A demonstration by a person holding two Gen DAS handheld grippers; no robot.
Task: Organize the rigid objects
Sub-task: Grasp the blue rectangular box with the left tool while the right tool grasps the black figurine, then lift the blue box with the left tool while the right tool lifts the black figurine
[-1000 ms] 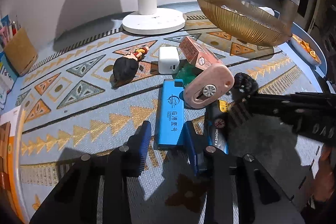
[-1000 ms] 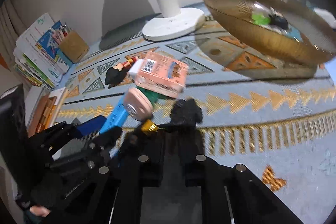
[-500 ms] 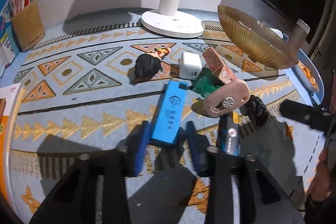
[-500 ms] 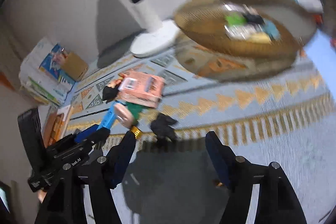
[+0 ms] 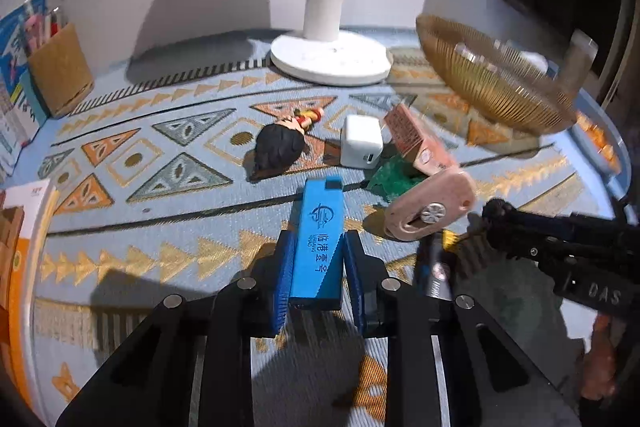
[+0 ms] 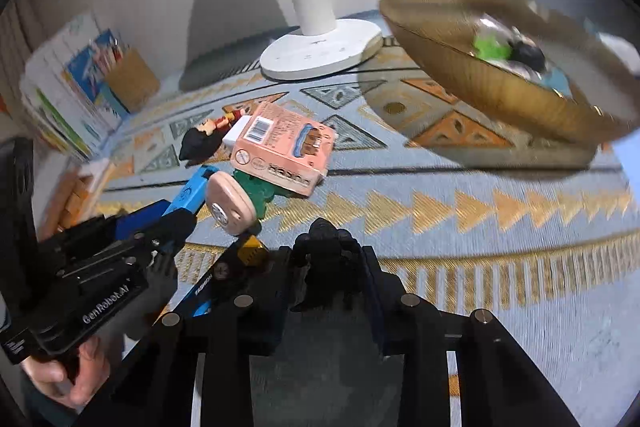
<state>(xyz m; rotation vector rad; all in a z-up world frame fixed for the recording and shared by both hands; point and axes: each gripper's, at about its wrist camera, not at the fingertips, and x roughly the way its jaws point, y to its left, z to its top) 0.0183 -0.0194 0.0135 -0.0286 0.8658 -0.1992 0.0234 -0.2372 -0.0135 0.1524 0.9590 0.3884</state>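
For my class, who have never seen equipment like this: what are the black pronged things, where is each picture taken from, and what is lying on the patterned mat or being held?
No robot here: a person holds two hand grippers, each with a camera looking along its fingers. The left gripper has closed on a blue box. The right gripper clamps a black figure. On the mat lie a white charger, a pink carton, a pink tape measure and a doll. A gold bowl stands beside a white lamp base.
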